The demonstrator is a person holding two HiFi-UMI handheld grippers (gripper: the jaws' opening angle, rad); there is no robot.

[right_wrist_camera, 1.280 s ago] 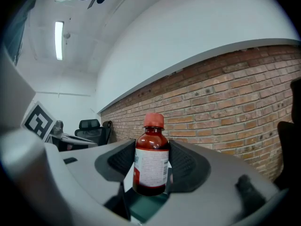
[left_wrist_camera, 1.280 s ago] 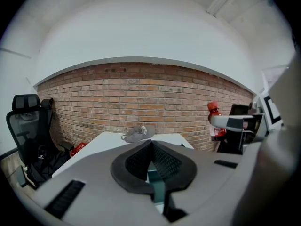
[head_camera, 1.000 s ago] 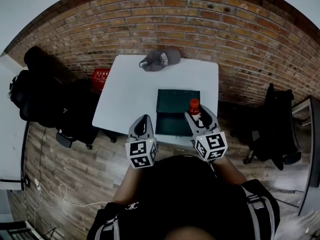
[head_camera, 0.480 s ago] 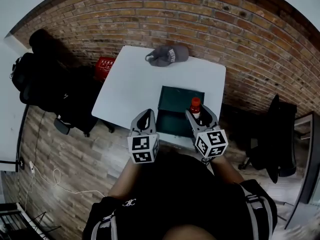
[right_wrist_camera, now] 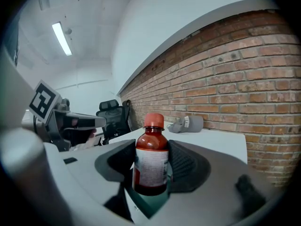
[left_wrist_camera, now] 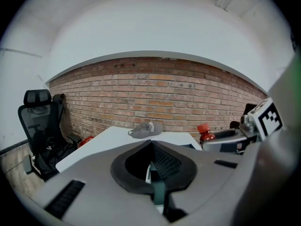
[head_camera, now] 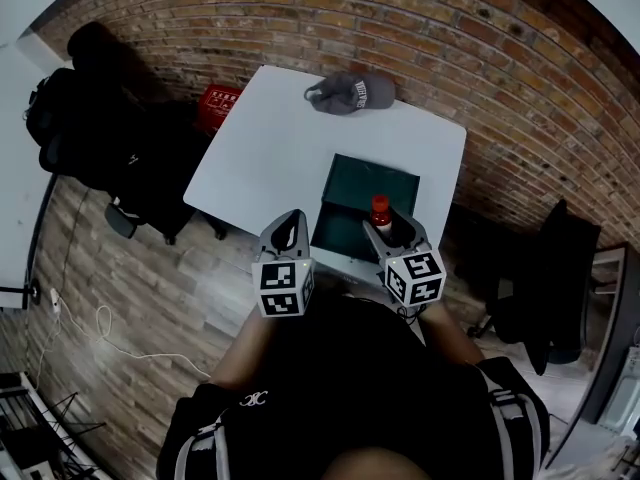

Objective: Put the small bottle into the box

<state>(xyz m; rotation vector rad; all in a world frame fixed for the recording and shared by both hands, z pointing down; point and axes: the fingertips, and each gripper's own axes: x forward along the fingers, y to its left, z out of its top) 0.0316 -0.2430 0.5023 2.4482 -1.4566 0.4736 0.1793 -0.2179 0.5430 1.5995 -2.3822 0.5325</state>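
Right claw (head_camera: pixel 392 236) is clamped on the small bottle (right_wrist_camera: pixel 151 157) at its label, red cap up, probably so it can go down upright into the open green box (head_camera: pixel 365 164), whose near right corner lies just below. Left claw (head_camera: pixel 289 226) hangs empty, jaws together, by the table's near edge, out of the way. Beyond the box, the white table (head_camera: pixel 265 158) carries a grey cap (head_camera: pixel 350 93) at its far edge, below a brick wall (head_camera: pixel 470 48). Wood floor (head_camera: pixel 140 298) and black chairs (head_camera: pixel 95 158) lie alongside.

**Small bottle** (right_wrist_camera: pixel 151 161): red cap, dark red contents, white label; upright, clamped between the jaws of the right claw (head_camera: pixel 389 230), above the box's near right part.

**Box** (head_camera: pixel 350 203): dark green, open-topped, lying at the near edge of the white surface (head_camera: pixel 270 148), toward its right corner.
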